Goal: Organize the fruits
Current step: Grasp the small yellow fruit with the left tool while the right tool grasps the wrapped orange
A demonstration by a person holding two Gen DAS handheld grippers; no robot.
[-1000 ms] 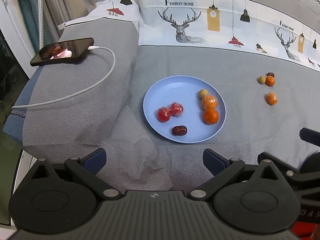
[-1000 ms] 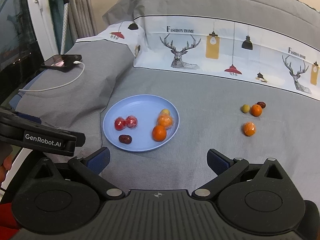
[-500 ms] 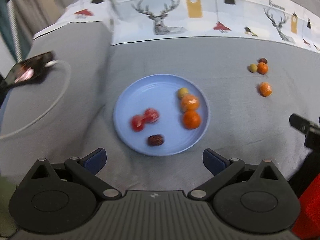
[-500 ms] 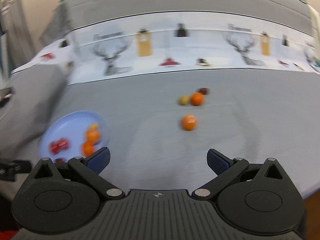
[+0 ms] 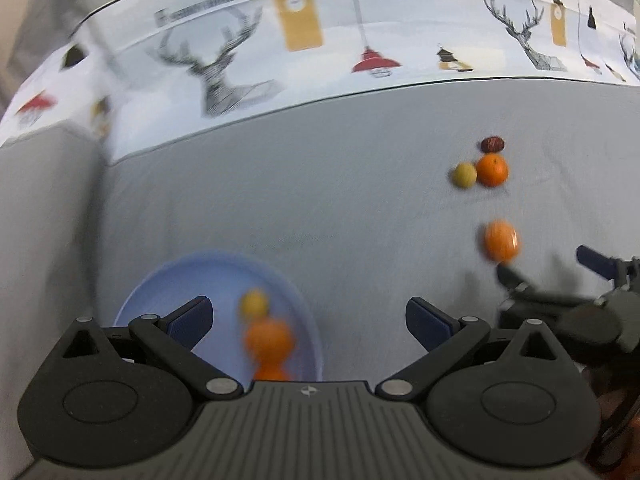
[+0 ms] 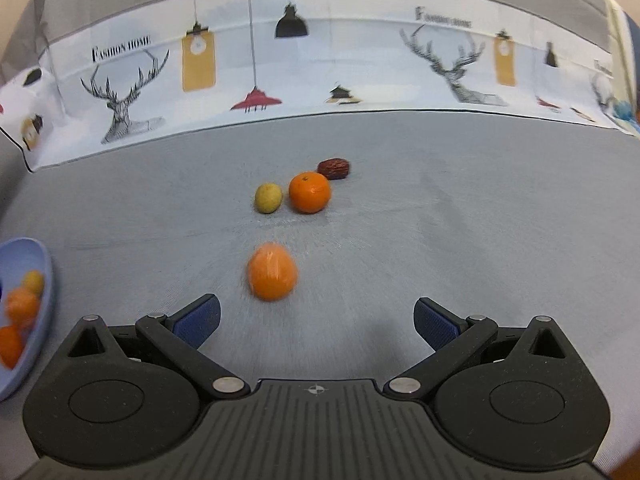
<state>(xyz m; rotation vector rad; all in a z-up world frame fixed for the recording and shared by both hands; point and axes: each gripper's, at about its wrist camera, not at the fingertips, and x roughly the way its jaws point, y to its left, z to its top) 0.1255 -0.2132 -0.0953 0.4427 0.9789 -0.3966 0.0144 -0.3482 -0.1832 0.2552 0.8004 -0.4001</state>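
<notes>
Loose fruit lies on the grey bed cover: a wrapped orange fruit (image 6: 273,272) nearest, then a bare orange (image 6: 309,192), a yellow-green fruit (image 6: 268,198) and a dark red date (image 6: 334,168). My right gripper (image 6: 316,322) is open just short of the wrapped orange, which sits slightly left of centre between its fingers. The blue plate (image 5: 288,292) holds a yellow fruit (image 5: 253,303) and oranges (image 5: 269,340); my left gripper (image 5: 308,320) hangs open over its right rim. In the left wrist view the right gripper (image 5: 554,266) reaches the wrapped orange (image 5: 500,240).
A white printed band with deer and lamps (image 6: 256,64) runs across the bed behind the fruit. The plate's edge (image 6: 44,300) shows at the far left of the right wrist view. Grey cover (image 6: 460,220) stretches to the right of the loose fruit.
Both grippers have swung right and forward. The right gripper has closed in on the wrapped orange; the plate has slid to the lower left in both views. The phone and cable have left view.
</notes>
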